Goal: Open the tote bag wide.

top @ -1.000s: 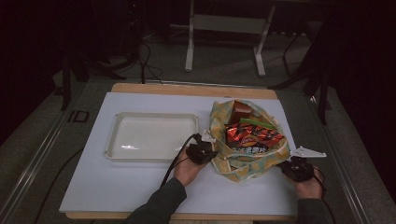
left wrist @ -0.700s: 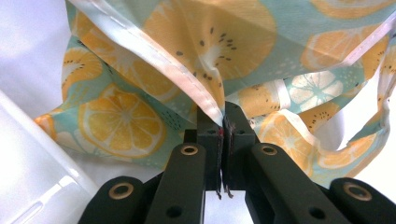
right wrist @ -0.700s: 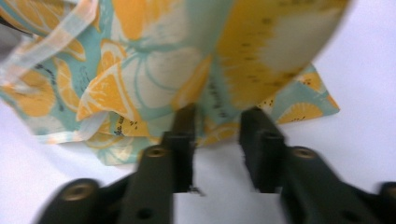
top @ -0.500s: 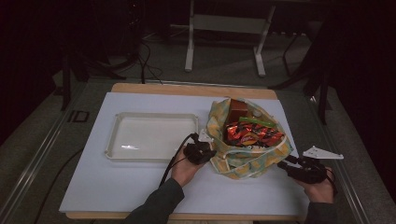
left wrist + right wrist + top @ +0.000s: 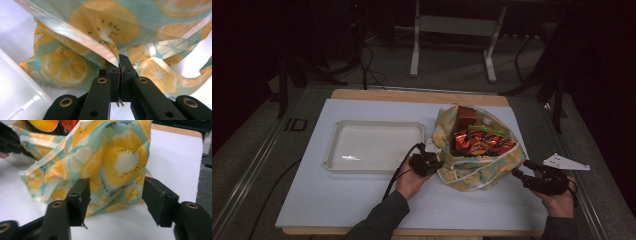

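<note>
A cloth bag [image 5: 472, 170] printed with orange slices stands open on the white table, holding red snack packets [image 5: 479, 142], a brown box [image 5: 466, 117] and a green item [image 5: 487, 131]. My left gripper [image 5: 432, 161] is shut on the bag's left rim; in the left gripper view its jaws pinch the white hem [image 5: 112, 56]. My right gripper [image 5: 524, 176] hovers just off the bag's right side. Its jaws have just been opening and stand wide, with the bag's cloth [image 5: 117, 162] a little beyond them and nothing between the pads.
A shallow white tray [image 5: 332, 155] lies left of the bag, close to my left hand. The white mat [image 5: 337, 200] sits on a wooden tabletop with dark floor around it. Metal stand legs [image 5: 414, 60] rise behind the table.
My right gripper let go of the bag's right side, opened, and drew away to the right and upward. The left gripper kept its hold and stayed put.
</note>
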Tool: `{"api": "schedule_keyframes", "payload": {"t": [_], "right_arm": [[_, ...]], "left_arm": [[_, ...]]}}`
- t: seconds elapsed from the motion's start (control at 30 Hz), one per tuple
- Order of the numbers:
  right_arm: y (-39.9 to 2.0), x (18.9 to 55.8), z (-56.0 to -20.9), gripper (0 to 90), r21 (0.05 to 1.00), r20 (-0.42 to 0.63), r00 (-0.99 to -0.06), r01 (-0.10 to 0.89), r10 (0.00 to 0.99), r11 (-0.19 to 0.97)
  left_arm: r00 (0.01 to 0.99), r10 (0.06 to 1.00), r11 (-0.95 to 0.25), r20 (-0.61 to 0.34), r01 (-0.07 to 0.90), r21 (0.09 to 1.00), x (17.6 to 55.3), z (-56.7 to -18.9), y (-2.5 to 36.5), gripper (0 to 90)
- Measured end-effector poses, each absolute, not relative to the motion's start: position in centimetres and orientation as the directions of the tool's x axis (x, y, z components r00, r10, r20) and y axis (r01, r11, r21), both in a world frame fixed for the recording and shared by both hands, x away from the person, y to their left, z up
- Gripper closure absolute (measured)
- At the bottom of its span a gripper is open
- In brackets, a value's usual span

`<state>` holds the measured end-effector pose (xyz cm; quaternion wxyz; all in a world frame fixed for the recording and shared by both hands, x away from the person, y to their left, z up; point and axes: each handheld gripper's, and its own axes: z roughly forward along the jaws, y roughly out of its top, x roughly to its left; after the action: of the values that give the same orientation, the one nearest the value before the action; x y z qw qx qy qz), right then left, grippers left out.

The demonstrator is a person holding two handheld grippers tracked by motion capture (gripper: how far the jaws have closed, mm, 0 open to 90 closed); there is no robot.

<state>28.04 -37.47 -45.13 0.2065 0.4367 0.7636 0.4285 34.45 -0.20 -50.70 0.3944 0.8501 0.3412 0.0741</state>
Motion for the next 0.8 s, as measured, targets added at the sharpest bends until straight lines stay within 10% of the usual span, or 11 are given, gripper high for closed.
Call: {"api": "schedule_keyframes", "payload": {"t": [0.3, 0.8], "right_arm": [[-37.0, 30.3, -45.5, 87.6, 0.842, 0.075, -0.519, 0.491, 0.852, 0.225], [-36.5, 33.0, -49.0, 90.0, 0.779, 0.092, -0.510, 0.572, 0.855, 0.257]], "left_arm": [[0.753, 0.646, -0.452, -0.127, 0.511, 0.732, 34.7, -50.0, -0.5, 88.0], [0.736, 0.669, -0.475, -0.106, 0.532, 0.701, 35.3, -51.2, -1.5, 88.5]]}}
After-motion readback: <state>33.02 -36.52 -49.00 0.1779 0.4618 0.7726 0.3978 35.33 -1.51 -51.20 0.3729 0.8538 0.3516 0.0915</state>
